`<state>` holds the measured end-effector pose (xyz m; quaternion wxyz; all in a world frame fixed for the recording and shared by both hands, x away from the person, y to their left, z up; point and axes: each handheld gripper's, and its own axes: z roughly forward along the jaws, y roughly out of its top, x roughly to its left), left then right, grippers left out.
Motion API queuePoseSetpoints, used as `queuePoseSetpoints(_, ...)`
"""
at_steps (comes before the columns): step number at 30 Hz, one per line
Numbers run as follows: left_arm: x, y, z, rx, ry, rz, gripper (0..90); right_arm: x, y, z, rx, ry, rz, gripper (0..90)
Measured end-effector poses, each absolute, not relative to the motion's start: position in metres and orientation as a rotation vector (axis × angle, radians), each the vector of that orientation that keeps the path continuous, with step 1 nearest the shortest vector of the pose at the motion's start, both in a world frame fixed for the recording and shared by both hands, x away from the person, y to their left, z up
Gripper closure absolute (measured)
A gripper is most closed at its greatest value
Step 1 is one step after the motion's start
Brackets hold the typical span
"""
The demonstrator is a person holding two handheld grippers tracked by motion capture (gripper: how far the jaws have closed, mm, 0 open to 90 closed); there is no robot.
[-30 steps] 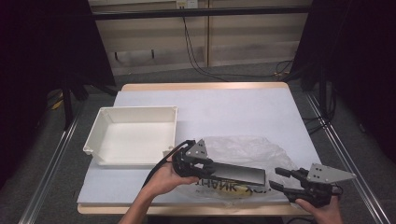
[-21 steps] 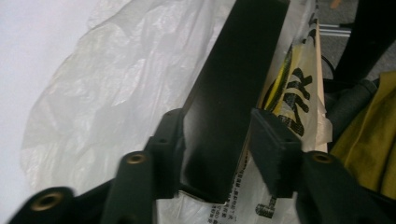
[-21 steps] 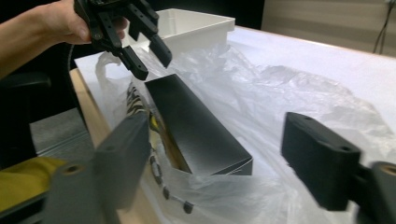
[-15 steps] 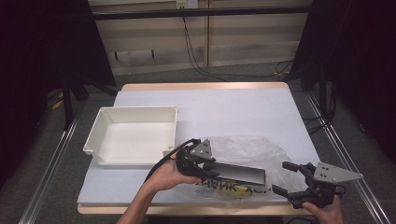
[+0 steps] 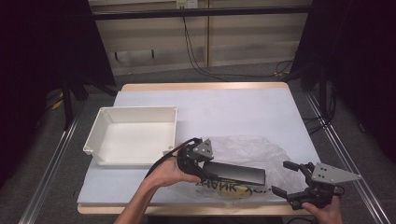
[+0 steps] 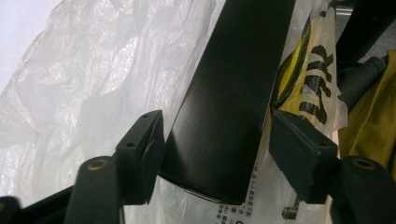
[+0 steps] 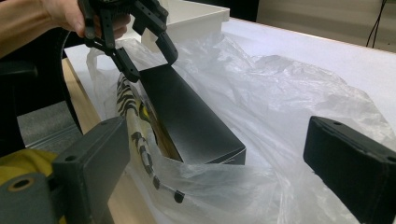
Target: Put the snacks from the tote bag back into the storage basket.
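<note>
While the white-topped table with a pale wood front edge [image 5: 233, 112] is carrying everything, the shallow white rectangular plastic tray [image 5: 135, 161] is sitting on its left half, just beside the left hand. Right of the tray, the crumpled translucent plastic bag with black lettering and a yellow patch [image 5: 261, 151] is lying near the front edge, spreading between the two grippers. The long flat matte-black rectangular box [image 5: 236, 172] is lying on the bag's lower layer, its far end reaching into the bag's mouth in the right gripper view [image 7: 196, 123], its near end sitting between the left gripper's pads. Left gripper [image 6: 219, 154] is straddling that near end: jaws have just been opening, left pad is right at the box edge, right pad is standing clear of it with printed bag film showing in the gap, so it is spread and not pinching. Same gripper is showing in the high view [image 5: 198, 163], held by the left hand [image 5: 168, 172]. Right gripper [image 5: 287, 179] is sitting at the bag's right end near the table's front corner, held by the right hand [image 5: 322, 212]; its jaws have just been opening too and are standing wide apart [image 7: 224, 172], with loose bag film lying between them and neither pad pressing on it.
</note>
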<state>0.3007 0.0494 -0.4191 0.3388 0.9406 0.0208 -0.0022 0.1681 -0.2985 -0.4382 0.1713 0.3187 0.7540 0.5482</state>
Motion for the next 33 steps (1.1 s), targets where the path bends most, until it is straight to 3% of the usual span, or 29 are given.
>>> queuePoseSetpoints(8, 0.302, 0.046, -0.424, 2.51, 0.014, 0.013, 34.2, 0.169, -0.3, -0.439, 0.914, 2.125, 1.566, 6.0)
queuePoseSetpoints(15, 0.303, 0.045, -0.428, 2.523, -0.024, 0.029, 34.9, 0.169, -0.3, -0.439, 0.886, 2.132, 1.575, 0.0)
queuePoseSetpoints(33, 0.304, 0.034, -0.442, 2.632, -0.134, 0.022, 36.2, 0.17, -0.3, -0.443, 0.888, 2.134, 1.548, 0.2)
